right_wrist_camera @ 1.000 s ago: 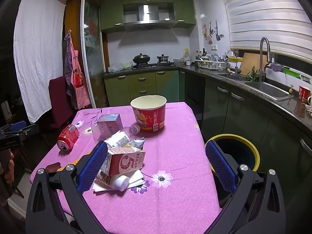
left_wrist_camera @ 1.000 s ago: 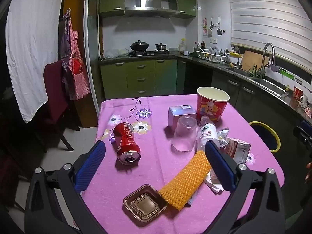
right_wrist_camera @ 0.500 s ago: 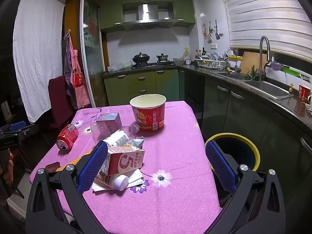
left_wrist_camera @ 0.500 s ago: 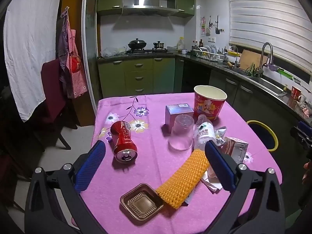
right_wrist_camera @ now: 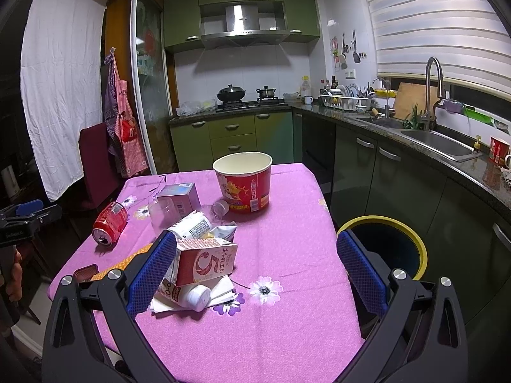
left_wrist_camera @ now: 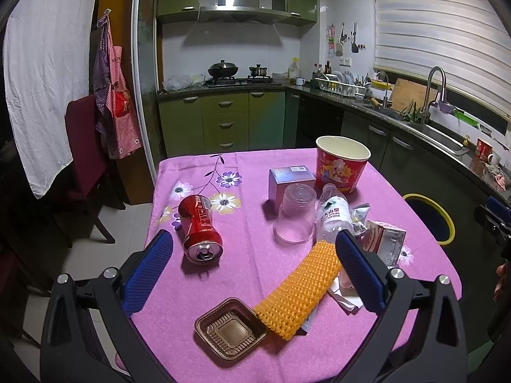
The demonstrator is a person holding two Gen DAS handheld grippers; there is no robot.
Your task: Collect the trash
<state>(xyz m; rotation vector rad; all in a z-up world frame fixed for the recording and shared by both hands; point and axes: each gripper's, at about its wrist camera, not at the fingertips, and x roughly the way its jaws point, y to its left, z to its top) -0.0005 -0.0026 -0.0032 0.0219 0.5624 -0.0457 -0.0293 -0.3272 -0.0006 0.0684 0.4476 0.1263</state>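
Note:
Trash lies on a pink-clothed table [left_wrist_camera: 249, 223]. In the left wrist view: a red can [left_wrist_camera: 198, 228] on its side, a brown plastic tray [left_wrist_camera: 230, 332], an orange foam net [left_wrist_camera: 300, 290], a clear cup [left_wrist_camera: 295, 214], a water bottle [left_wrist_camera: 332, 214], a red paper bucket [left_wrist_camera: 341, 163], a purple box [left_wrist_camera: 290, 180], a milk carton [left_wrist_camera: 385, 242]. My left gripper [left_wrist_camera: 255, 271] is open and empty above the near edge. My right gripper [right_wrist_camera: 255, 271] is open and empty; the milk carton [right_wrist_camera: 206, 263] sits by its left finger. A yellow-rimmed bin [right_wrist_camera: 386, 249] stands to the table's right.
A small white bottle [right_wrist_camera: 185, 293] and paper napkins [right_wrist_camera: 220, 290] lie under the carton. A dark red chair [left_wrist_camera: 84, 153] stands left of the table. Green cabinets and a counter with a sink [right_wrist_camera: 437, 142] run along the back and right.
The left gripper has drawn back and risen slightly, so the table looks a little lower and farther. The right gripper has barely moved. No object has shifted.

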